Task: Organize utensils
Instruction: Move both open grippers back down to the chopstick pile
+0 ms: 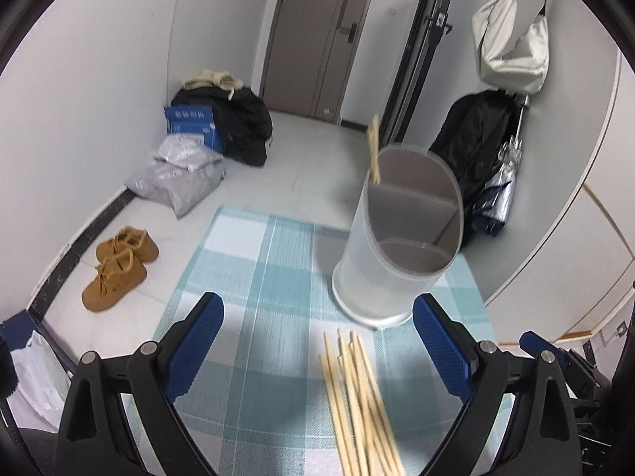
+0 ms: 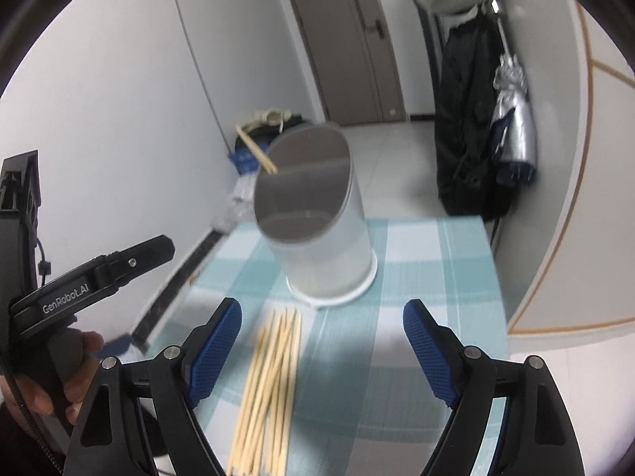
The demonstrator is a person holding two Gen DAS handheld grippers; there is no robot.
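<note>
Holder (image 1: 397, 238) upright on desk (image 1: 246, 277); chopsticks (image 1: 357, 400) lying loose before holder; left tool (image 1: 317, 341) and right tool (image 2: 321, 341) both spread apart, empty.

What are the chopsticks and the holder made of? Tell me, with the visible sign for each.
Chopsticks: likely bamboo or light wood; pale tan, matte, thin straight sticks.
Holder: seems frosted translucent plastic; cloudy see-through wall, smooth rim, grey dividers inside.

Left gripper (image 1: 317, 341): fingers spread wide, nothing between the blue pads, tilted downward.
Right gripper (image 2: 322, 341): fingers spread wide, pads clear of any contact, tilted downward.
Left hand (image 2: 59, 377): wrapped round the grip handle, seen from the right wrist camera.
</note>
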